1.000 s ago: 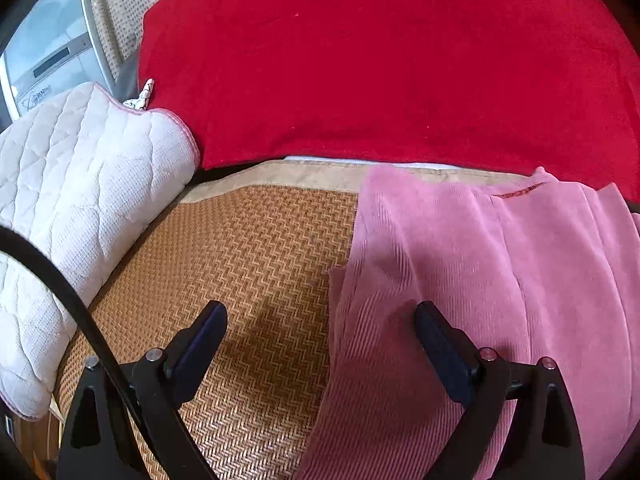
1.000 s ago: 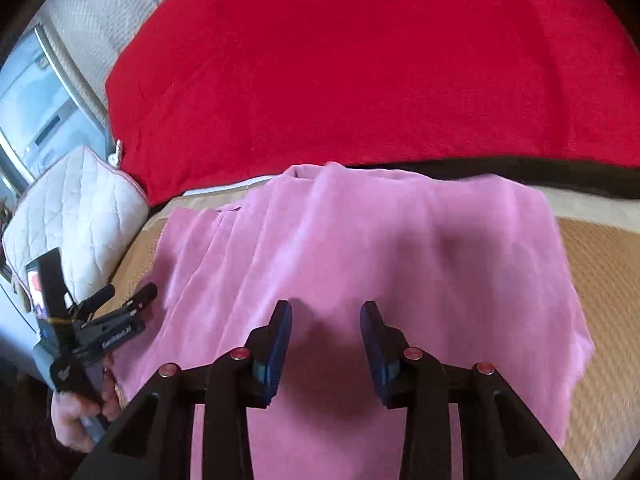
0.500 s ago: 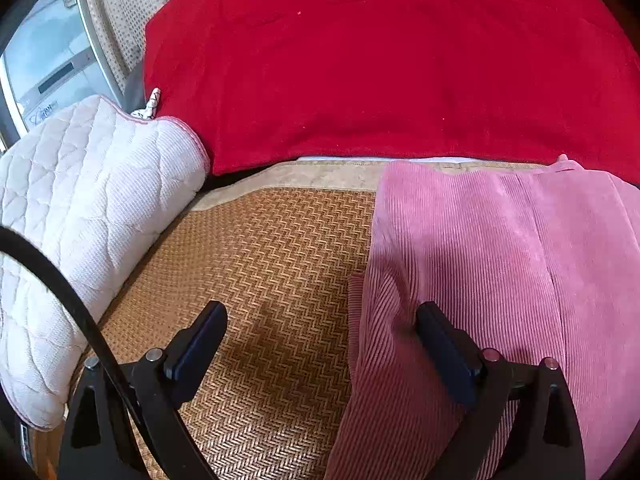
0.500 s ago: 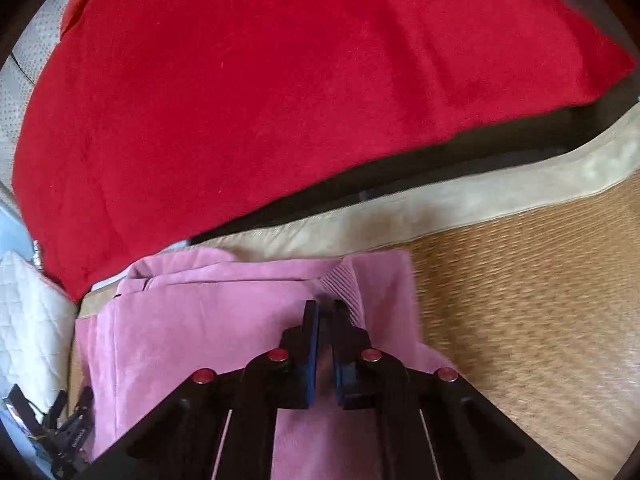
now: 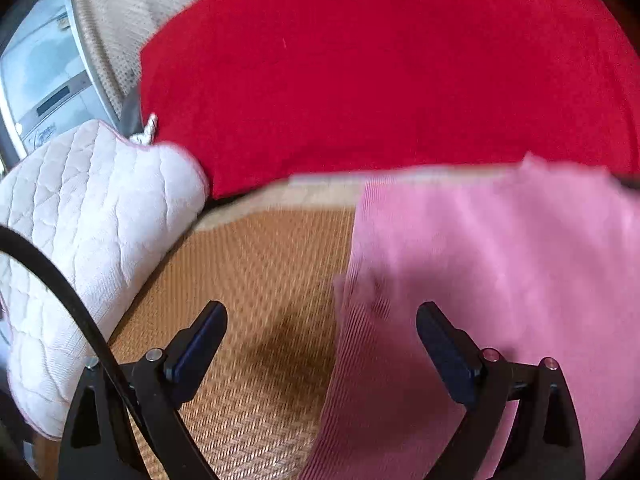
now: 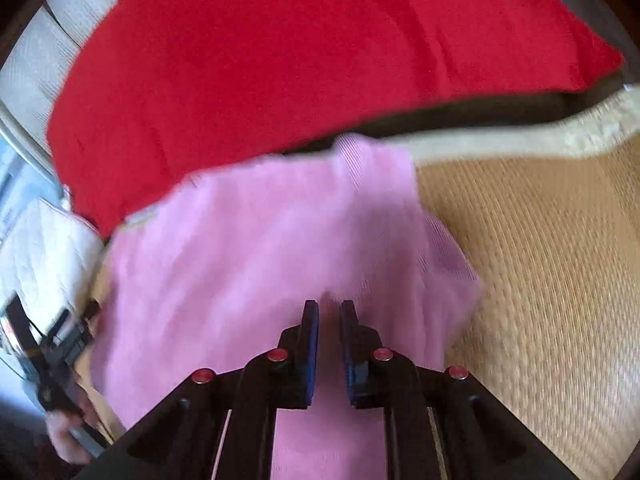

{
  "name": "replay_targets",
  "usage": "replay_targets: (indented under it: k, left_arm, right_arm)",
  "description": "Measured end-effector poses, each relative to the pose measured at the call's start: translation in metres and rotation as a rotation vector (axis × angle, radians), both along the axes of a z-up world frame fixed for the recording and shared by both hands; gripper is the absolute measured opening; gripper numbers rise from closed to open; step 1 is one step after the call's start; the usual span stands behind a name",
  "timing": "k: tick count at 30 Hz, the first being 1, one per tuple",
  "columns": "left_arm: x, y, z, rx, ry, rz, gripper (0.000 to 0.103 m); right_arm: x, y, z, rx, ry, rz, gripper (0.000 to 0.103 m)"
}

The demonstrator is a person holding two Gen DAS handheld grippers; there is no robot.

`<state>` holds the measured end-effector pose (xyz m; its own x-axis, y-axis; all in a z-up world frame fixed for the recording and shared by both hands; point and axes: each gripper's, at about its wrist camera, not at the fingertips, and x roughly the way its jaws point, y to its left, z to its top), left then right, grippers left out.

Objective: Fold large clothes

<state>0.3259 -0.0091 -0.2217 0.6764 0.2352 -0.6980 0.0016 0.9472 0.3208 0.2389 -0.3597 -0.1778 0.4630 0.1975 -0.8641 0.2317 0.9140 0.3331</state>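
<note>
1. Two grippers are mine: the right gripper (image 6: 329,314) is clenched on a fold of the pink ribbed garment (image 6: 248,248), a sliver of cloth between its pads.
2. My left gripper (image 5: 322,330) is released, jaws wide, straddling the garment's left edge above the woven mat (image 5: 256,280).
3. I see the garment lying on the mat, a red blanket (image 5: 380,72) behind and a white quilted pillow (image 5: 80,216) at the left.

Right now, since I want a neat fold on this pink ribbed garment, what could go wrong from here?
1. The right gripper pinches only a small bunch of the pink ribbed garment; the cloth may slip out.
2. The left gripper is open, holding nothing, so the garment's left edge could drag or bunch on the woven straw mat.
</note>
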Motion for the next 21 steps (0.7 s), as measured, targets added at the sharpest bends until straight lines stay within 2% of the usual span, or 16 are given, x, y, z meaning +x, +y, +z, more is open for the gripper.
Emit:
replay_targets:
  k: [2,6,10,12,15,21]
  left_arm:
    - [0.003,0.003,-0.01,-0.005,0.043,0.009,0.096]
    - [-0.008,0.003,0.007,-0.034,-0.015,0.006,0.096]
    - [-0.033,-0.009,0.033,-0.045,-0.107,-0.026,0.096]
    - [-0.044,-0.016,0.044,-0.044,-0.142,-0.045,0.096]
    - [-0.056,-0.025,0.058,-0.056,-0.184,-0.076,0.096]
    - [-0.066,-0.033,0.071,-0.076,-0.239,-0.111,0.096]
  right_arm:
    - [-0.01,-0.003,-0.012,0.032,0.008,-0.012,0.013]
    - [-0.029,0.0,0.008,0.024,-0.046,-0.001,0.015]
    - [-0.051,0.031,0.031,-0.087,-0.151,0.059,0.014]
    - [-0.05,0.038,0.039,-0.136,-0.172,0.093,0.014]
    - [-0.048,0.054,0.039,-0.185,-0.179,0.126,0.014]
    - [-0.036,0.06,0.022,-0.154,-0.145,0.107,0.014]
